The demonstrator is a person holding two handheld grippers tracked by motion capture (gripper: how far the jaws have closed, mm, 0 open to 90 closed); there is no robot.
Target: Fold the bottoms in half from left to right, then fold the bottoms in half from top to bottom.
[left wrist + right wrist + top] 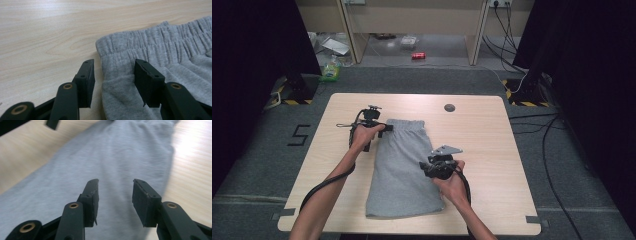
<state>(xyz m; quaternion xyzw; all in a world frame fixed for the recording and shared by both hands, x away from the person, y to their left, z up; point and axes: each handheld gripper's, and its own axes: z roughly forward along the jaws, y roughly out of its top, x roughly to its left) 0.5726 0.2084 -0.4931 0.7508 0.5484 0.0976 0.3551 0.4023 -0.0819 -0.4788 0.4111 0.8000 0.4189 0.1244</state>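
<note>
From the high view we see grey shorts (404, 170) lying folded lengthwise on the wooden table (492, 150). The left gripper (384, 129) sits at their waistband corner, and the right gripper (428, 167) rests over their right edge, midway down.

In the left gripper view our left claw (114, 82) is released, jaws apart; the folded side edge just below the elastic waistband (150, 42) lies between them.

In the right gripper view our right claw (115, 202) is likewise spread wide, with grey cloth beneath and ahead of both jaws.
</note>
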